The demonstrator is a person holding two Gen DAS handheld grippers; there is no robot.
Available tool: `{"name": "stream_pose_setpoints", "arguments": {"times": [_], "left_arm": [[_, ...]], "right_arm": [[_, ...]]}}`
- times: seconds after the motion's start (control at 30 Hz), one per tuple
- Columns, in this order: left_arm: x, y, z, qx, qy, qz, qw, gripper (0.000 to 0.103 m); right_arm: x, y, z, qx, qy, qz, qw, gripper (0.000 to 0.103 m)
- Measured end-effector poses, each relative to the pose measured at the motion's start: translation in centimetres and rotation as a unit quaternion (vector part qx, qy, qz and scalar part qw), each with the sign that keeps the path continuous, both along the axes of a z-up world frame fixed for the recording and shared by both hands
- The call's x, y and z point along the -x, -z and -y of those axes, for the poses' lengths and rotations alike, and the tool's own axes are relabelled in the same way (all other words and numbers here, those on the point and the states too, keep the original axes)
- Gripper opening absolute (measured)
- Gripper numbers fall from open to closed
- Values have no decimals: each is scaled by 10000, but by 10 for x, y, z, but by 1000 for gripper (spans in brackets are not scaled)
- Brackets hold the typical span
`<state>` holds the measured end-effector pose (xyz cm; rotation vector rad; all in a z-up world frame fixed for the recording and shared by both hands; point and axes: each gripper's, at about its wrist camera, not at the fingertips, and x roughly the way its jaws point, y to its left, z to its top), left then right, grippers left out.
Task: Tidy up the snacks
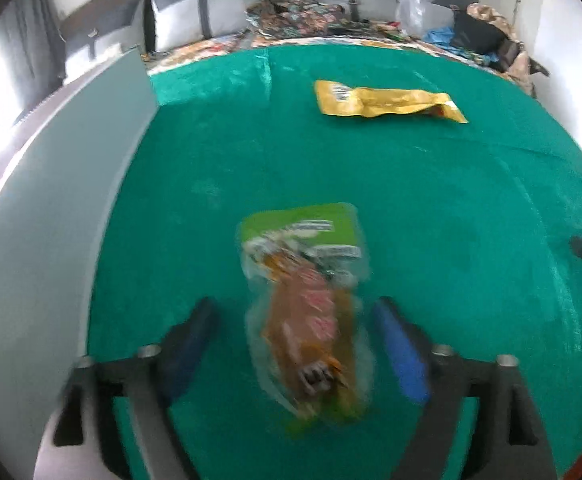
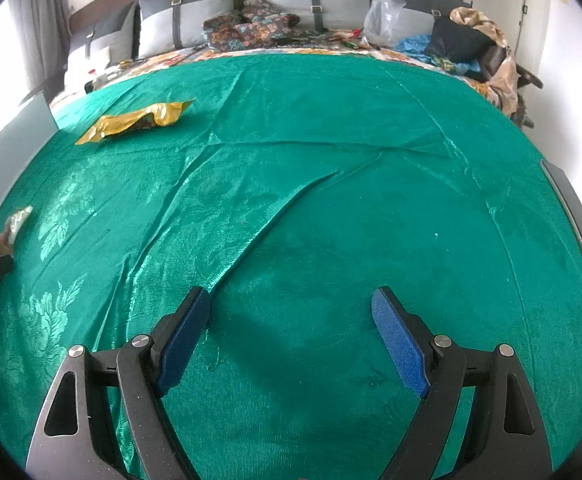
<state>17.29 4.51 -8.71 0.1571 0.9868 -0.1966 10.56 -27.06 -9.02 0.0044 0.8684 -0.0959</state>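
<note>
Lying blurred on green cloth (image 1: 411,208), a green-topped clear snack packet (image 1: 307,300).

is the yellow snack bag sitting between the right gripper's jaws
No, the yellow snack bag lies far off on the green cloth; the right gripper has nothing between its open jaws.

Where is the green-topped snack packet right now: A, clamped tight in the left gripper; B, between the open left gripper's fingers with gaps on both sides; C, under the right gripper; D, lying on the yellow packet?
B: the green-topped snack packet sits between the left gripper's spread fingers, green cloth visible either side.
</note>
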Motion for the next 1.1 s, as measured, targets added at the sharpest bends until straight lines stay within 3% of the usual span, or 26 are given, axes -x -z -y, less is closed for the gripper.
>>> {"name": "stream_pose_setpoints", "arguments": {"times": [0.1,1.1], "left_arm": [[-9,7,-12,255,-250,42,9994,103],[-13,9,-16,296,-282,155,9990,103]], "right_arm": [[0,0,0,-1,0,0,10000,86],[0,0,0,-1,0,0,10000,86]]}}
